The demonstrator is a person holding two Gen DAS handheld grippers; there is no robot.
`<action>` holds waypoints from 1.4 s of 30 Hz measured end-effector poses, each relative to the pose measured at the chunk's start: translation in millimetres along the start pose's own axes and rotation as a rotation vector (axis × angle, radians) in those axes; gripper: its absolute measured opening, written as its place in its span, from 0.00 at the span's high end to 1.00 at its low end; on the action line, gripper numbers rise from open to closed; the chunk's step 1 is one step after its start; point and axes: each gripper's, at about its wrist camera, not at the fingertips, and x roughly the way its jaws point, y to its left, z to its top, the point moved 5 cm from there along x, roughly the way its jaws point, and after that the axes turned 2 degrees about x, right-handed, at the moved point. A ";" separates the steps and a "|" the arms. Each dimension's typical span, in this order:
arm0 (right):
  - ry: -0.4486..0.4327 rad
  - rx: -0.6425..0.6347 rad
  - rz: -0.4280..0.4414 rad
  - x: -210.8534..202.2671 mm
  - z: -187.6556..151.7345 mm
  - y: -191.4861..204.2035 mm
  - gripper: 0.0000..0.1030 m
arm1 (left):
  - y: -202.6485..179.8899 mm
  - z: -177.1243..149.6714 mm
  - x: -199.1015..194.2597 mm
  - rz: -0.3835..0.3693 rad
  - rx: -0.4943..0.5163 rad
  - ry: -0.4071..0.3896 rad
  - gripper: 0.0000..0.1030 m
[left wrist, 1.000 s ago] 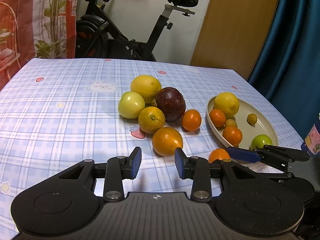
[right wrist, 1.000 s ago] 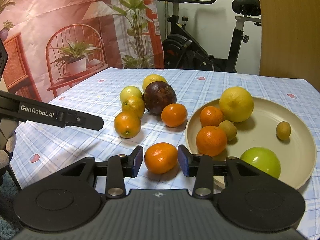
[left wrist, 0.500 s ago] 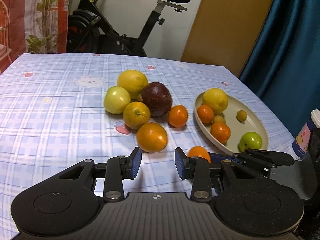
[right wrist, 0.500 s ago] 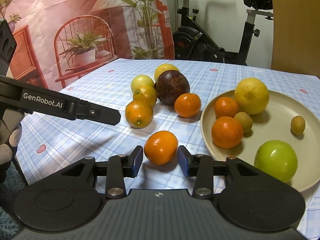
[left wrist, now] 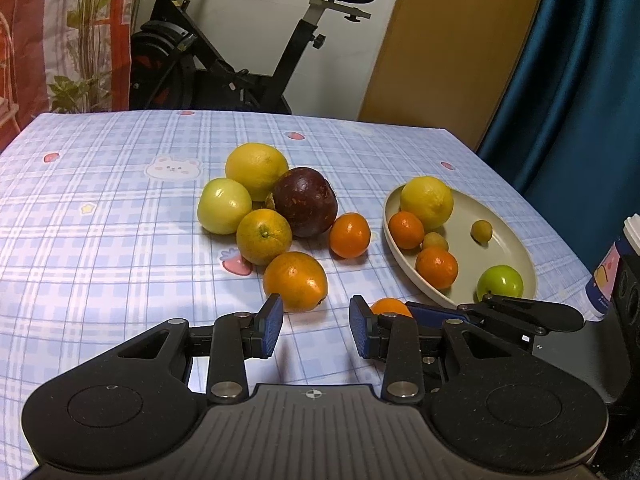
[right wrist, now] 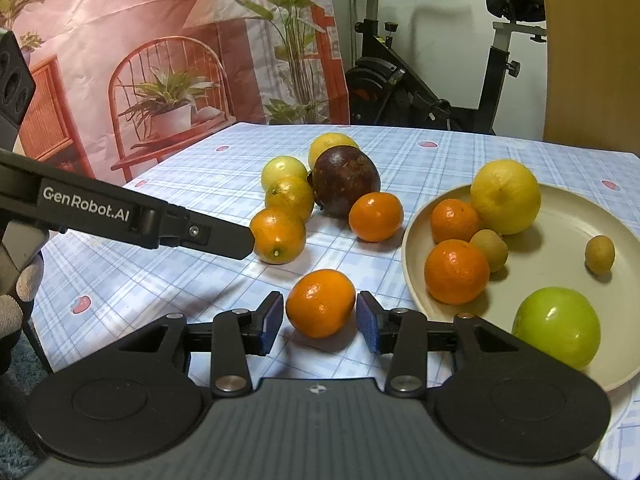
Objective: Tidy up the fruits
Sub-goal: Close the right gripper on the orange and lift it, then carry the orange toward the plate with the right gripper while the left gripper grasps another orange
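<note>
**Right gripper brackets a mandarin beside the plate**

The right gripper (right wrist: 320,322) points forward and down over the table (right wrist: 200,184), its two blue-padded fingers (right wrist: 273,320) set either side of a lone mandarin (right wrist: 321,303). A thin gap shows at each side of the fruit, so the pads do not pinch it; the jaws stand slightly apart around it. The mandarin sits on the cloth, just left of the plate (right wrist: 568,216).

The left gripper (left wrist: 316,324) is also tilted downward, its jaws a little apart with nothing between them. An orange (left wrist: 295,281) lies just beyond its left pad. From the right wrist view its black finger reaches in from the left, tip close to that orange, and bears white lettering "GenRobot.AI". A gloved hand (right wrist: 18,292) shows at the left edge.

The plate is round, shallow, matte beige. In it lie a dimpled yellow lemon (right wrist: 505,197), two glossy mandarins, two small olive-brown fruits and a smooth green apple (right wrist: 557,332). Left of it, a cluster on the cloth: a dark purple, speckled round fruit (right wrist: 346,186), a yellow citrus at the far side, a pale green apple (left wrist: 224,205), a yellow-orange citrus and one more mandarin (right wrist: 376,217). The tablecloth is blue-and-white plaid with strawberry, star and bunny prints.
</note>
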 end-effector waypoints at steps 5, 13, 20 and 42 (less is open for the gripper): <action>-0.006 0.012 -0.005 0.7 1.1 -2.2 0.58 | -4.2 5.2 1.5 0.016 0.017 0.003 0.63; -0.017 0.037 0.014 -4.6 1.9 -6.5 0.59 | -15.0 18.7 3.0 0.043 0.064 -0.010 0.63; -0.151 0.078 -0.015 -44.7 17.0 -20.0 0.60 | -32.6 44.3 11.6 0.051 0.164 -0.041 0.63; -0.217 0.228 -0.075 -70.5 21.0 -70.7 0.59 | -51.4 54.6 80.8 0.118 0.257 -0.019 0.75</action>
